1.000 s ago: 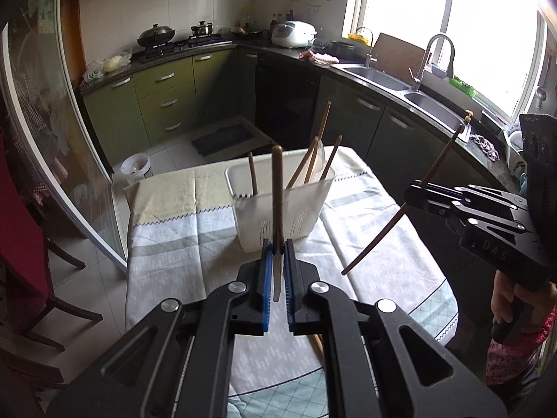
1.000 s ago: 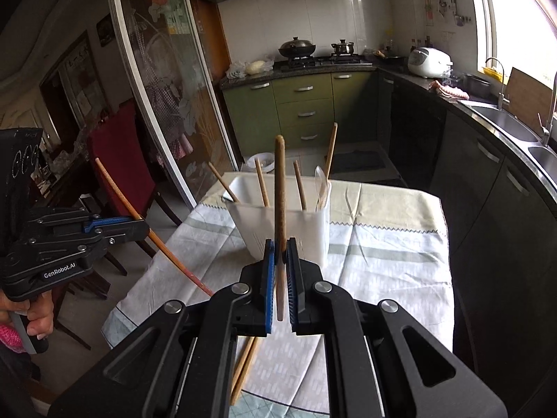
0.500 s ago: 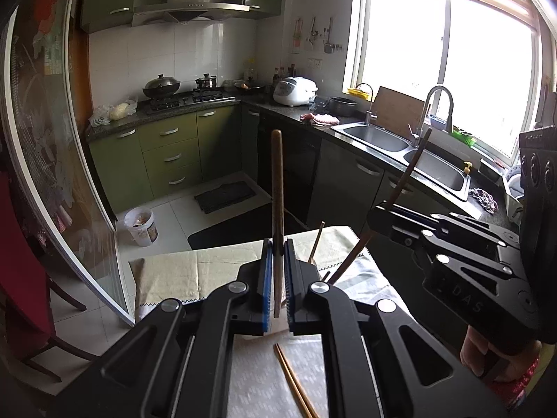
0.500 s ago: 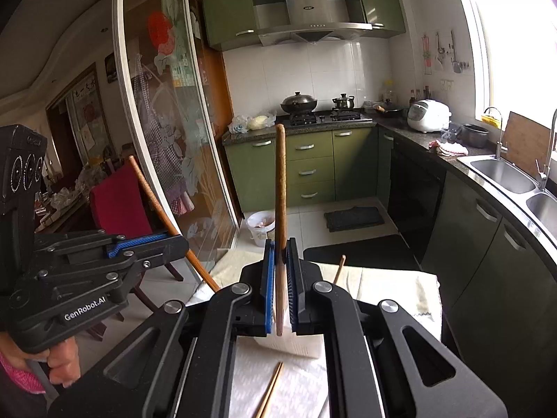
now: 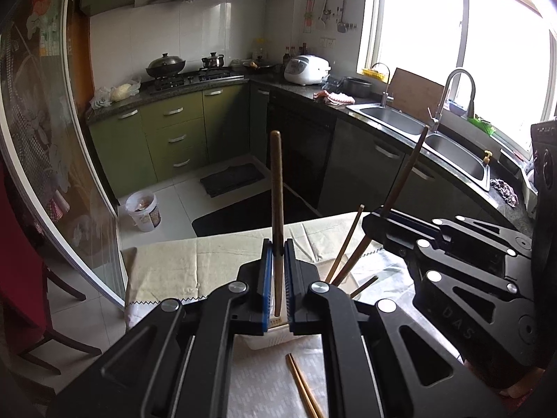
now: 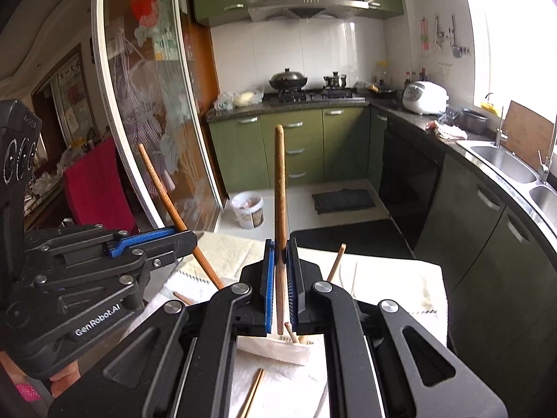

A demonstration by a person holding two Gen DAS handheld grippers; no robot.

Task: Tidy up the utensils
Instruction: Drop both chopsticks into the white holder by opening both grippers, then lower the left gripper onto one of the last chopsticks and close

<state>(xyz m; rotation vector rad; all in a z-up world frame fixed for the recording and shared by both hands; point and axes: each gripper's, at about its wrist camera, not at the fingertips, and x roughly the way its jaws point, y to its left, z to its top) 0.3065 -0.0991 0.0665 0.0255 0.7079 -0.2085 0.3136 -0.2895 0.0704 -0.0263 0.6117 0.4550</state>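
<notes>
- Left gripper: jaws clenched on a chopstick, which stands upright between the blue pads and rises well above them.
- Right gripper: jaws clenched on a second chopstick, also upright.
- A white holder sits on the desk just beyond and below both jaws, with more sticks leaning in it.
- A loose pair lies on the cloth under the left jaws.

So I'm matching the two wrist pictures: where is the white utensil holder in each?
Left wrist: white utensil holder low centre, mostly hidden behind the left tool.
Right wrist: low centre, behind the right tool.
Shared landmark: white rice cooker on the counter.
</notes>
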